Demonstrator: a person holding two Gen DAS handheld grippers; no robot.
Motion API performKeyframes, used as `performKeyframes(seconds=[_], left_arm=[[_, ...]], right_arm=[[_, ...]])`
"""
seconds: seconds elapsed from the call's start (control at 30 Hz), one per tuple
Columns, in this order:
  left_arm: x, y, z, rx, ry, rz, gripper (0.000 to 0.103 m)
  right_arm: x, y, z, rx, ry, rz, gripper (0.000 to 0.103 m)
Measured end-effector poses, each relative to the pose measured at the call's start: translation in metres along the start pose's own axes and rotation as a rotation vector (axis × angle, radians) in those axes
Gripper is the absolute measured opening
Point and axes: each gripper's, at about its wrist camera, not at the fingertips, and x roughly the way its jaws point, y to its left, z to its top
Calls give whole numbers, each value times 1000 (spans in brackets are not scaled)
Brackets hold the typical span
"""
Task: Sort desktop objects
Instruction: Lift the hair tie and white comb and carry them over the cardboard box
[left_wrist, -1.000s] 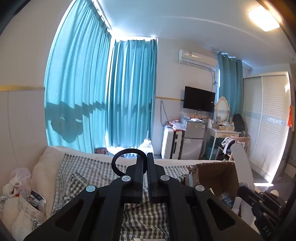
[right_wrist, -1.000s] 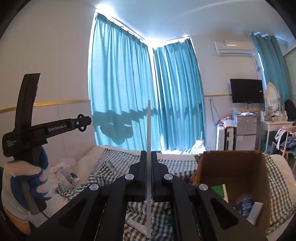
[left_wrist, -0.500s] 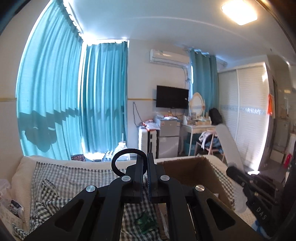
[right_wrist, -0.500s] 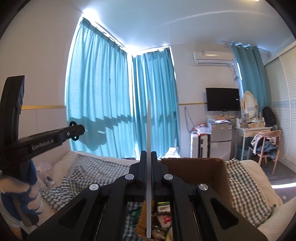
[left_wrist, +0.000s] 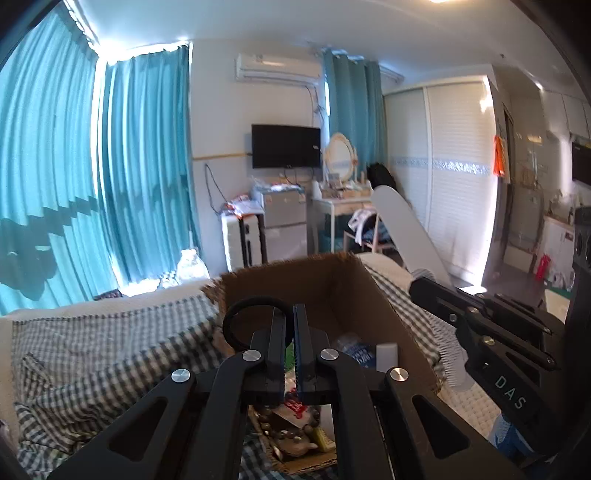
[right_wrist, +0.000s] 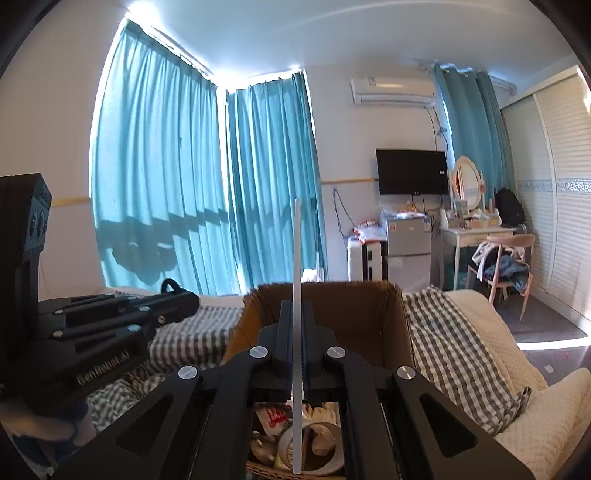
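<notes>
Both grippers are squeezed tight, the left gripper (left_wrist: 290, 314) on a black ring (left_wrist: 240, 319) and the right gripper (right_wrist: 295, 314) on a white comb (left_wrist: 406, 236), so bring the fingers right over the brown box (right_wrist: 369, 306) below before letting go.

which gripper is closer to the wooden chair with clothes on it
Right, probably. The right gripper is over the cardboard box, the wooden chair ahead to its right; the left gripper sits further left, past the box's other side.
</notes>
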Motion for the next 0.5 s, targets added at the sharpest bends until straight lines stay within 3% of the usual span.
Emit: performKeyframes(seconds=[0.23,0.5], left_arm=[[62,-6,-23,-11,125,-55,3],[106,-3,-45,-17,223,-80,3]], right_arm=[[41,-18,-26,5,116,-39,3],[76,-35,-49,28,224,-64,3]])
